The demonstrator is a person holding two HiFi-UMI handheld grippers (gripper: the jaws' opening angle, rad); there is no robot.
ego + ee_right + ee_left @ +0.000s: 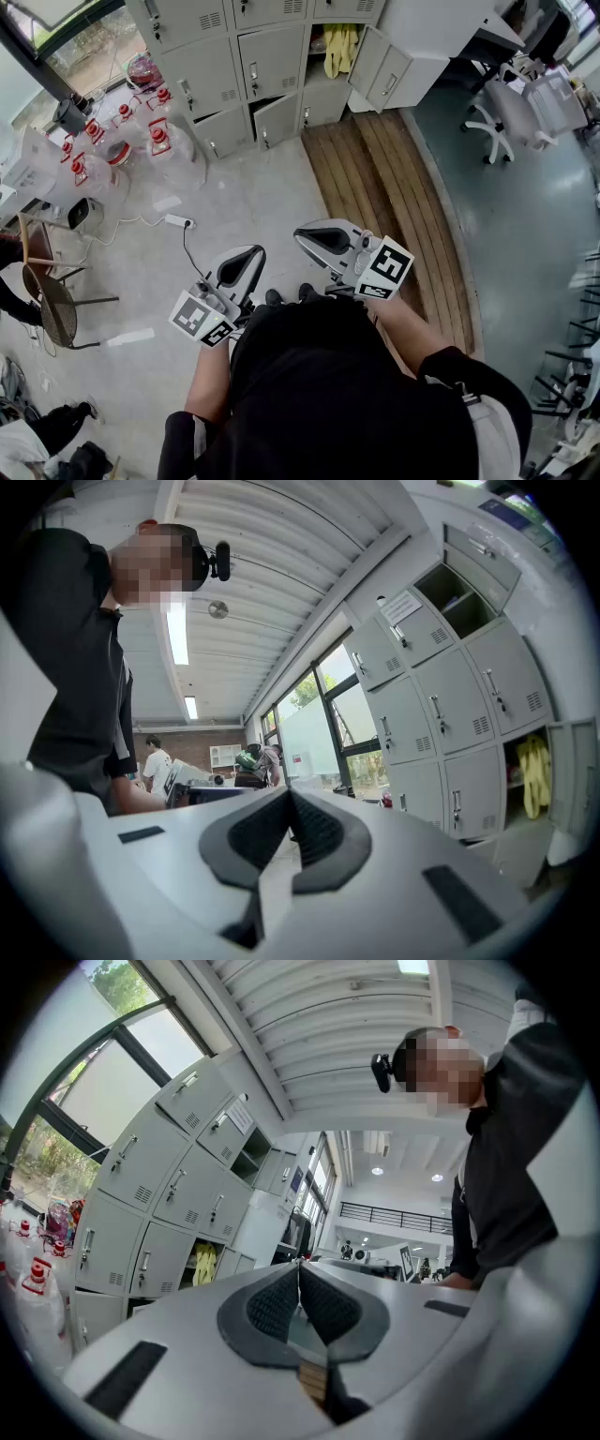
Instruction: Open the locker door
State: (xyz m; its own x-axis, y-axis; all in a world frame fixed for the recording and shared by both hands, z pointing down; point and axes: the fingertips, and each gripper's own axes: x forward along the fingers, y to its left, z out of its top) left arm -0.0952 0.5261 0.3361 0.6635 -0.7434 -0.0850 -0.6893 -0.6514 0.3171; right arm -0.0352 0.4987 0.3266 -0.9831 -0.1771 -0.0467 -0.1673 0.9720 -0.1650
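Observation:
A bank of grey lockers (253,66) stands at the far end of the floor, well ahead of both grippers. One compartment stands open, its door (389,70) swung right and something yellow (337,47) hanging inside; the other doors near it are closed. My left gripper (257,253) and right gripper (301,236) are held level close to the body, both shut and empty. In the left gripper view the jaws (299,1266) meet, with the lockers (159,1204) at left. The right gripper view shows shut jaws (289,790) and the lockers (450,724) at right.
Large water bottles with red caps (155,136) cluster left of the lockers. A power strip (178,221) with its cable lies on the floor. A chair (52,300) stands at left, a white office chair (506,117) at right. Wooden boards (375,187) run toward the lockers.

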